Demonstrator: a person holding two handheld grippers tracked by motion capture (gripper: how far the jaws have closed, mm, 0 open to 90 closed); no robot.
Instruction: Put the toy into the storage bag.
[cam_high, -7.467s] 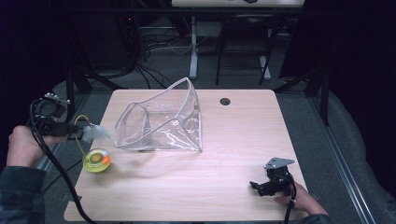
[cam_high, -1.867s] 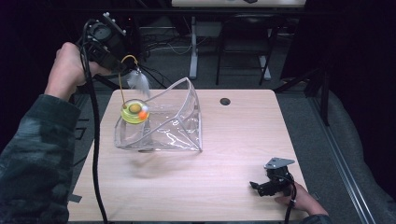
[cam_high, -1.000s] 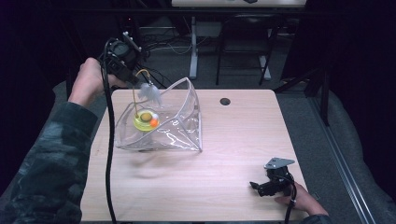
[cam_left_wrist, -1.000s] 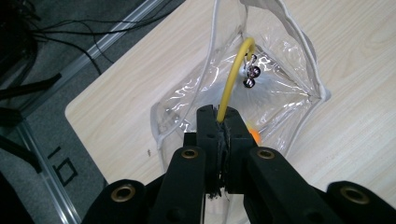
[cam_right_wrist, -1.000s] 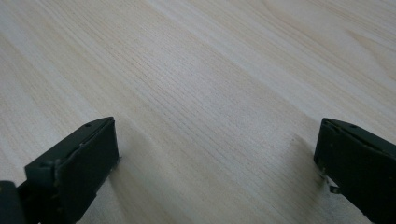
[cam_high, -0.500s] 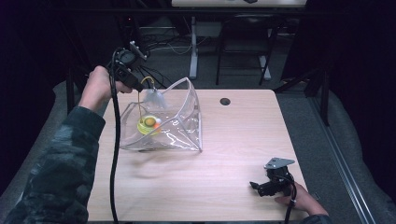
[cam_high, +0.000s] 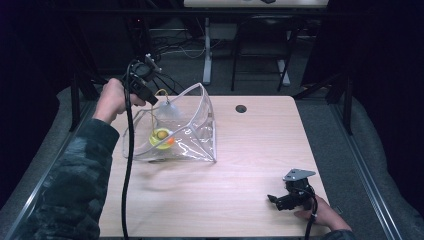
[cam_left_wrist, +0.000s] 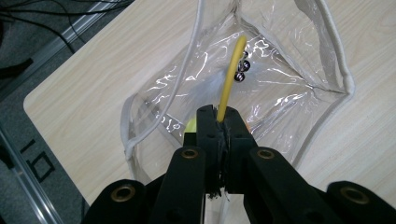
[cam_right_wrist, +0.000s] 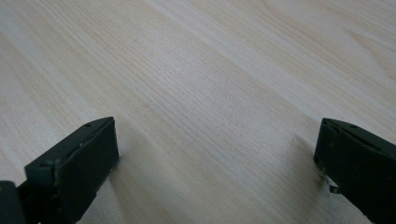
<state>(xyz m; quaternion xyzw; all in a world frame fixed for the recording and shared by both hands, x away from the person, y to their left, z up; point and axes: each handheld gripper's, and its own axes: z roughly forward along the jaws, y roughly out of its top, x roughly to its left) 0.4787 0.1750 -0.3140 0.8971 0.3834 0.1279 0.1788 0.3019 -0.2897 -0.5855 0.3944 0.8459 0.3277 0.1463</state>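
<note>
While our right gripper (cam_high: 280, 201) rests with jaws spread wide on the pale wooden table (cam_high: 250, 150), our left gripper (cam_left_wrist: 223, 122) pinches a yellow cord (cam_left_wrist: 230, 77) above the clear plastic bag (cam_high: 192, 130); beyond lie grey carpet (cam_high: 325, 120) and dark desk legs (cam_high: 206, 45).

High view looks down on the whole table (cam_high: 250, 165); both gripper views sit close above that same tabletop

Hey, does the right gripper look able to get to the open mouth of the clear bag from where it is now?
Probably yes. The right gripper sits open near the table's front edge, with bare tabletop between it and the clear bag. But the mouth faces left, where the left gripper hangs a yellow cord.
</note>
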